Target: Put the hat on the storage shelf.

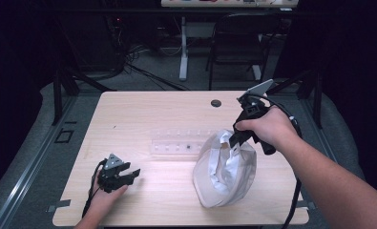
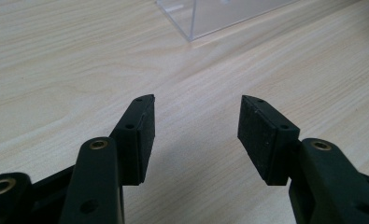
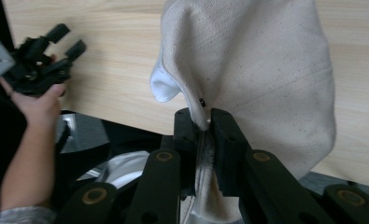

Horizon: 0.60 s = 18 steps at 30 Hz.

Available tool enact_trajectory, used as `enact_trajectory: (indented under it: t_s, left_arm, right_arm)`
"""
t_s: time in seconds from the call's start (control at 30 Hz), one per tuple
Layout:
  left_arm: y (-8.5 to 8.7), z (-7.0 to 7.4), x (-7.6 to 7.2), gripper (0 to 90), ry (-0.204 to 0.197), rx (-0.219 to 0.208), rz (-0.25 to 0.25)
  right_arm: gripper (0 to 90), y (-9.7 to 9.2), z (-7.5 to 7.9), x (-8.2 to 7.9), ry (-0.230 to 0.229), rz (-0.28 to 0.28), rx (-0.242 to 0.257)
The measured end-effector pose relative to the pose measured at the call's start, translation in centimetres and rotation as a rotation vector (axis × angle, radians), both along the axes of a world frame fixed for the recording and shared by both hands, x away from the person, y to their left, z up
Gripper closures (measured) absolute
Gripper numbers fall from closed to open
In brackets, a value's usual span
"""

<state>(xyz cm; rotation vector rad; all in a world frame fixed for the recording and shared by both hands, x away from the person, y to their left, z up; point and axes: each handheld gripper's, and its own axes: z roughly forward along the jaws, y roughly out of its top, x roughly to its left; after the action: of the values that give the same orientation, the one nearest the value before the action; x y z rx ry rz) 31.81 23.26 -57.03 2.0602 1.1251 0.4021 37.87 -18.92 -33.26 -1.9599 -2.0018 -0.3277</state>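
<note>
The right gripper (image 3: 204,128) pinches the edge of a soft cream cap (image 1: 224,171) with a white inside. The cap hangs down onto the table's (image 1: 143,109) right side, floppy and wrinkled.

The high view looks forward and down over the whole table (image 1: 176,109). Each gripper view rides close behind its tongs; the right one shares the left tongs (image 3: 63,42) with the high view.

A light wooden table (image 1: 143,109) is seen at the centre of the frame, set on grey floor (image 1: 33,143). Beyond it, at upper right, a black chair (image 1: 238,43) is placed; a white desk leg (image 1: 183,47) and tangled cables (image 1: 129,57) are seen at upper centre. The surroundings are kept dark.
</note>
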Motion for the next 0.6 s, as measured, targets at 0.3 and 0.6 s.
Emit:
enact_trajectory:
  t_s: [0.3, 0.6]
  left_arm:
    - [-0.2, -0.1, 0.0, 47.0, 0.0, 0.0, -0.002]
    - [-0.4, -0.1, -0.1, 47.0, -0.009, 0.0, -0.005]
  right_arm:
    - [81.5, -1.4, 1.5, -0.4, -0.013, -0.043, 0.128]
    - [81.5, -2.9, 3.4, 0.0, -0.063, -0.104, 0.3]
